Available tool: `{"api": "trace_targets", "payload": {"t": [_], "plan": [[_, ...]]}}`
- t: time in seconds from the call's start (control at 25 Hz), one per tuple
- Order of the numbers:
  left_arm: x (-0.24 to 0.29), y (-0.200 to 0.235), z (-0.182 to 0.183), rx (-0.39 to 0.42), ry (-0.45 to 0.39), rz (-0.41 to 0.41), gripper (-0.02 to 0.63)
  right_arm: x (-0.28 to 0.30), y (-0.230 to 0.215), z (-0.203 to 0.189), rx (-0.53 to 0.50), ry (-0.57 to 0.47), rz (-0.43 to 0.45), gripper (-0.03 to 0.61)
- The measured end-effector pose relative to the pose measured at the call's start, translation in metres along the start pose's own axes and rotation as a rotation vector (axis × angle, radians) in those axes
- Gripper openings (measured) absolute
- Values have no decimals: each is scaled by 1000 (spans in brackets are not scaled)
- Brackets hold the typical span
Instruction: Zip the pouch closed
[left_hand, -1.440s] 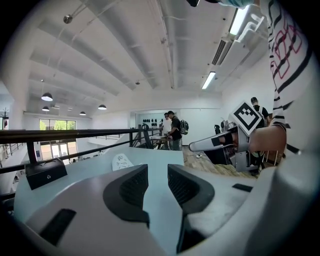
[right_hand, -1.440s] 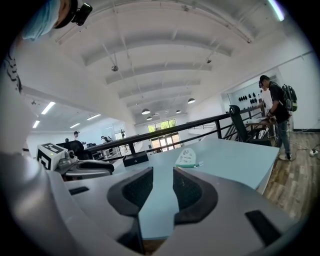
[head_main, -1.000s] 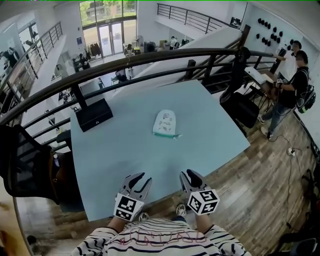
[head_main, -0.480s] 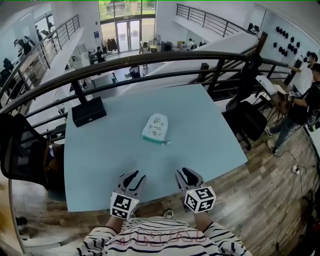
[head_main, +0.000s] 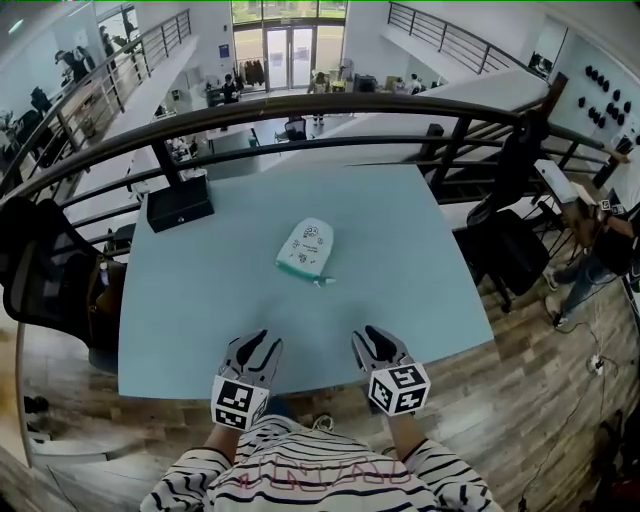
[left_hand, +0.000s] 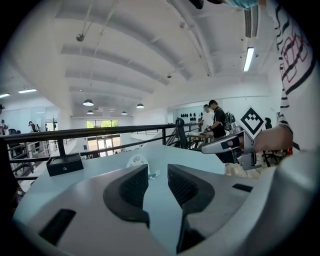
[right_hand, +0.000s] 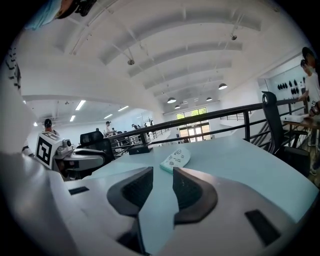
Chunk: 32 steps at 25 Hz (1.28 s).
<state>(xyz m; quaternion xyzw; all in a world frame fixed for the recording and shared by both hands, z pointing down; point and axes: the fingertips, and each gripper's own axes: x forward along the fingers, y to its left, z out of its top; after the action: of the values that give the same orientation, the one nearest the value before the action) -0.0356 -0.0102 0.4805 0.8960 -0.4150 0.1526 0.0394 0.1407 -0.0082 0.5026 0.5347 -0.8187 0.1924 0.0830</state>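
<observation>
**Item 1, pouch** (head_main: 305, 247): white with a printed pattern and a teal edge. It lies flat near the middle of the pale blue table (head_main: 190, 310), well apart from both tools. A small teal tab, which we take for the zip pull (head_main: 322, 281), juts from its near right corner. Whether the zip is open we cannot tell.

**Item 2, left gripper** (head_main: 252, 349): at the near table edge, jaws parted by a narrow gap, nothing between them.

**Item 3, right gripper** (head_main: 371, 341): beside the left one, likewise parted and empty.

**Item 4, black box** (head_main: 180, 203): at the far left corner, away from the pouch.

**Risks, as we judge them:**
- The pouch looks light and is unanchored, so pulling the tab without one tool pinning the body would likely drag it across the table.
- The tab is small, so the broad pads may slip off it or pinch fabric along with it.
- Cloth caught in the zip teeth could jam the run.
- A flat pouch offers little to grip, so the pads may scrape the tabletop instead
</observation>
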Motion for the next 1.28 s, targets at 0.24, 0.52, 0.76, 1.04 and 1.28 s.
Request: {"api": "trace_targets", "payload": {"t": [0.24,0.52,0.76,1.04,1.28], "plan": [[28,14,-2,-16,26,6,98,26,-14,1,-1,21,14,118],[67,45,0,-31,38,-35,98,72,-28,9,-16,41,-7,118],[98,70,-12,-41,76,-62,98,117,-39,3,-51,88,-5,118],[122,92,-35,-56,129,-76,98,162,-55,-13,-97,165,-16,118],[143,104,-56,-64,163,-83,98,198,-74,-25,-151,233,-22,118]]}}
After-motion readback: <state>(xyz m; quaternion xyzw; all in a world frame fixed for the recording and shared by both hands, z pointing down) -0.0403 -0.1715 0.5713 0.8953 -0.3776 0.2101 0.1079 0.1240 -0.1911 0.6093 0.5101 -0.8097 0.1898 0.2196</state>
